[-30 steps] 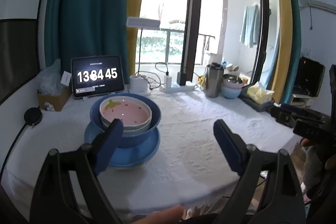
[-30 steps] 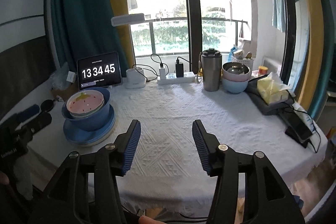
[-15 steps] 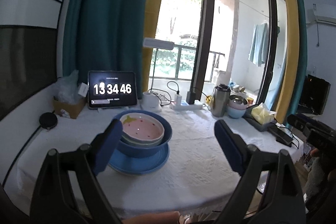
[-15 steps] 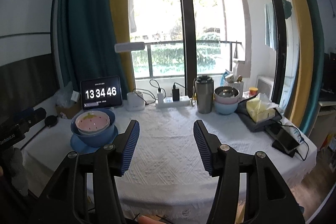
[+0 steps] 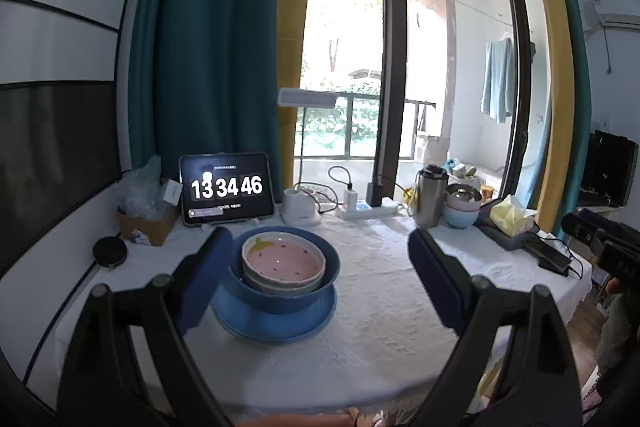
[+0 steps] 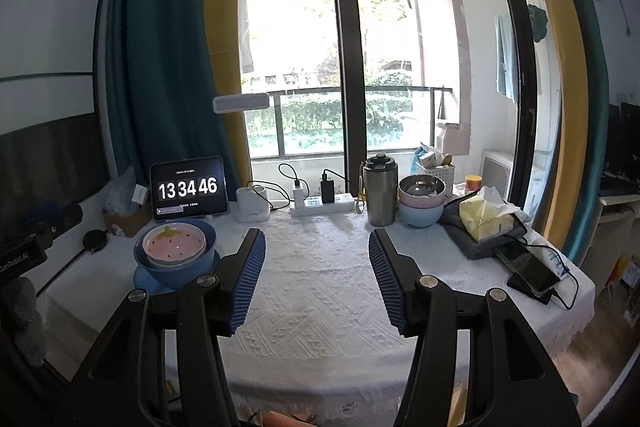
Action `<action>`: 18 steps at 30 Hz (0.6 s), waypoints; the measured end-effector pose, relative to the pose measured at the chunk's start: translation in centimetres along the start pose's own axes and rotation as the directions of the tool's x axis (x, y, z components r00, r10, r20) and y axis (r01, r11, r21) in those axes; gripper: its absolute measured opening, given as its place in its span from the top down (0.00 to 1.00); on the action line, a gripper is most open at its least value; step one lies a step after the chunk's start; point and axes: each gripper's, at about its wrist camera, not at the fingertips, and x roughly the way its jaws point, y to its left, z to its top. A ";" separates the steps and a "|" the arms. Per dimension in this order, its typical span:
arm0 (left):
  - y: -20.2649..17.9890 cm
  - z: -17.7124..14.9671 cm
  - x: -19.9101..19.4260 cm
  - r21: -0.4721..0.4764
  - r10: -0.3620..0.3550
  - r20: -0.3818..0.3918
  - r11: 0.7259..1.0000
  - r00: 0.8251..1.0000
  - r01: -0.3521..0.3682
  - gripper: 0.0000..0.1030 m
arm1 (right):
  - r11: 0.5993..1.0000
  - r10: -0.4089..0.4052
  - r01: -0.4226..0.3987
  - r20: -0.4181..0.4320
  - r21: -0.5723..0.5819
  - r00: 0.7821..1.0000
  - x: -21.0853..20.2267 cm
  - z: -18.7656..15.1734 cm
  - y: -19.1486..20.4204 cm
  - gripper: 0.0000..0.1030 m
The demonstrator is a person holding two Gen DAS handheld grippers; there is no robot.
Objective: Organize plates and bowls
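Fingers [image 5: 208,279] of the left gripper [image 5: 316,267] spread wide and empty, the nested stack ahead between them: pink bowl [image 5: 284,261] in blue bowl [image 5: 280,291] on blue plate [image 5: 276,323]. Right gripper [image 6: 316,267] likewise gapes over bare table [image 6: 320,291], stack off its left. Gripping only the plate's rim risks tipping the bowls.

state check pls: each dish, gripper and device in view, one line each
left gripper: open, empty
right gripper: open, empty
pink bowl: upright, nested in blue bowl
blue bowl: upright, on blue plate
blue plate: flat on table
far bowl stack: upright, nested
tablet: on, shows 13 34 46
tumbler: upright, lidded
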 end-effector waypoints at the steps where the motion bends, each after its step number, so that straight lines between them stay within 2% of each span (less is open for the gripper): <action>1: 0.0 0.0 0.0 -0.003 -0.002 -0.001 1.000 1.000 0.002 0.12 | 1.000 -0.001 0.001 0.001 0.000 1.000 0.0 0.0 0.0 0.44; 18: 0.1 -0.1 0.0 -0.006 0.005 -0.018 1.000 1.000 -0.006 0.12 | 1.000 0.012 -0.012 -0.021 0.009 1.000 0.2 -0.3 0.2 0.44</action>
